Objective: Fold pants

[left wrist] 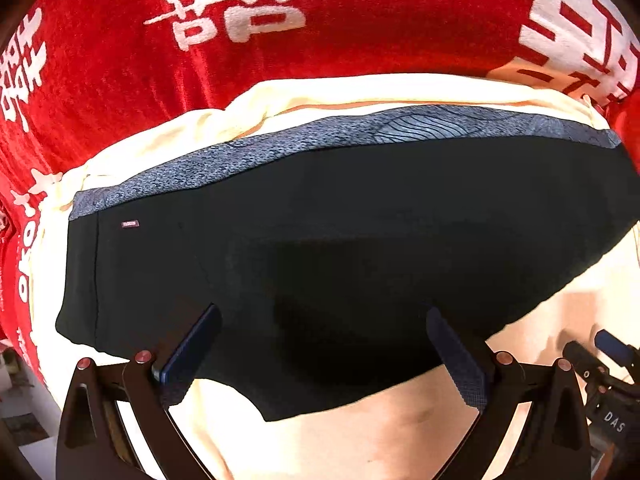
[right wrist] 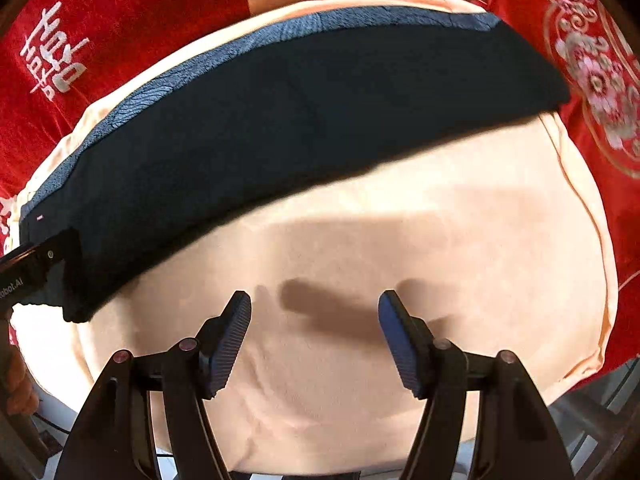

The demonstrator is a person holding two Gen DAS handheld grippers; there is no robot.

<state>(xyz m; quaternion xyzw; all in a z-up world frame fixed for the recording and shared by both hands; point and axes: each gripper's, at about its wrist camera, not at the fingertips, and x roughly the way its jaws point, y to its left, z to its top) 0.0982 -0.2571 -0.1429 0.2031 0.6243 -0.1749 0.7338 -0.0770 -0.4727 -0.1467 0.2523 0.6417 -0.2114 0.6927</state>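
Note:
Black pants [left wrist: 320, 240] with a grey patterned waistband [left wrist: 280, 148] lie flat and folded on a cream cloth [left wrist: 360, 420]. My left gripper [left wrist: 322, 322] is open, its fingers spread above the near edge of the pants, holding nothing. In the right wrist view the pants [right wrist: 280, 120] lie across the far half of the cream cloth [right wrist: 400, 220]. My right gripper [right wrist: 314, 308] is open and empty above bare cream cloth, short of the pants. The left gripper's body [right wrist: 28, 272] shows at the left edge, at the pants' end.
A red blanket with white characters [left wrist: 280, 40] lies under and behind the cream cloth; it also shows in the right wrist view [right wrist: 120, 20], with a floral emblem [right wrist: 600, 80] at right. The right tool [left wrist: 600, 372] shows at lower right in the left wrist view.

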